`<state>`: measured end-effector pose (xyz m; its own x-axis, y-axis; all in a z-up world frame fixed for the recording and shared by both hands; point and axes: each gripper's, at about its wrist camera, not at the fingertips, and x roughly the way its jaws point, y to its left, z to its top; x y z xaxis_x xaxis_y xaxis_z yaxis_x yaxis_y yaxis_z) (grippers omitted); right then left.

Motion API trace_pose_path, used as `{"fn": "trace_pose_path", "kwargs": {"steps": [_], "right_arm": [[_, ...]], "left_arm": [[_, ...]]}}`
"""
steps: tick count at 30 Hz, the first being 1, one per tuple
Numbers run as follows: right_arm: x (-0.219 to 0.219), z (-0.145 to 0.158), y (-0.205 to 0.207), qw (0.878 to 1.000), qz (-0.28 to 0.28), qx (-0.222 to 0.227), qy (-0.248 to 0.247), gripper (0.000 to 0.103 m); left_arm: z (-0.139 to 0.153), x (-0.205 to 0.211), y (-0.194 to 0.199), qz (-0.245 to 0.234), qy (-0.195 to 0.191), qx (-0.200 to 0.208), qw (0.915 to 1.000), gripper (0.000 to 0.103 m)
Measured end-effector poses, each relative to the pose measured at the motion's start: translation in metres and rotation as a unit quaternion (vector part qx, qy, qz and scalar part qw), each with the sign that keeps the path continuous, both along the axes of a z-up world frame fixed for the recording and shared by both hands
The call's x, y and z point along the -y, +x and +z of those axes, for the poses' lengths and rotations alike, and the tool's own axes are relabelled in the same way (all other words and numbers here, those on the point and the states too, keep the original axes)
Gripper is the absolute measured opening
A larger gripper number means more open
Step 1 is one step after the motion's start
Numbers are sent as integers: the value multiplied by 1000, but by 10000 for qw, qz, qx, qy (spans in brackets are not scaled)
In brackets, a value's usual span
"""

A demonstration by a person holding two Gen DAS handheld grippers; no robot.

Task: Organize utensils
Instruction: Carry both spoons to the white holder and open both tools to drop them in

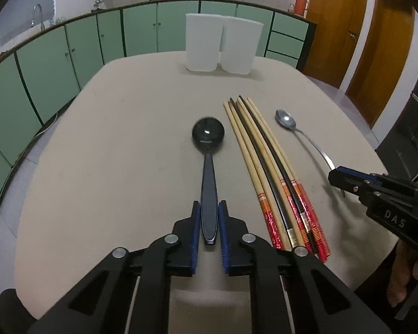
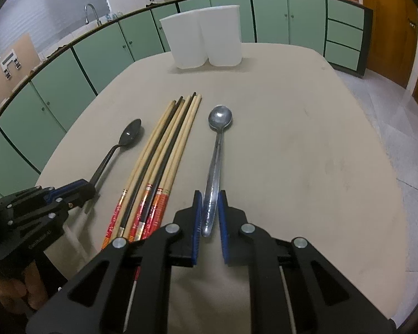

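Black spoon (image 1: 209, 183) sits clamped in my left hand-held gripper (image 1: 209, 208); my right hand-held gripper (image 2: 210, 197) pinches the steel spoon (image 2: 216, 161), chopsticks (image 1: 270, 167) between.

Dim, even indoor light, soft shadows, strong fisheye bending and dark corners.

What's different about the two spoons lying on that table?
The black spoon is dark and matte with a broad round bowl; the metal spoon is shiny silver with a smaller oval bowl. The black spoon's handle is thick, the metal spoon's thin. The black spoon lies left of the chopsticks, the metal spoon right. Both point their bowls toward the white containers, each handle between a gripper's fingers.
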<state>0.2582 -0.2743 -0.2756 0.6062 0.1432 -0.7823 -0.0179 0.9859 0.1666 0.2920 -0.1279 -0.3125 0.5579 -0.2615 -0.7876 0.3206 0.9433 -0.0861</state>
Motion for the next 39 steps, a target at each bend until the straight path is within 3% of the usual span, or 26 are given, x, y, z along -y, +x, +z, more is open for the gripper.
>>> {"fn": "trace_pose_path", "kwargs": {"steps": [16, 27, 32, 39], "right_arm": [[-4, 42, 4, 9986, 11, 527, 37, 5], [-11, 57, 18, 9976, 117, 678, -67, 2], [-12, 63, 23, 9974, 157, 705, -80, 2], [-8, 80, 37, 9978, 189, 640, -35, 2]], "left_arm": [[56, -19, 11, 201, -372, 523, 9977, 13], [71, -20, 27, 178, -517, 726, 9959, 13], [77, -23, 36, 169, -556, 726, 9957, 13], [96, -32, 58, 173, -888, 473, 9948, 13]]}}
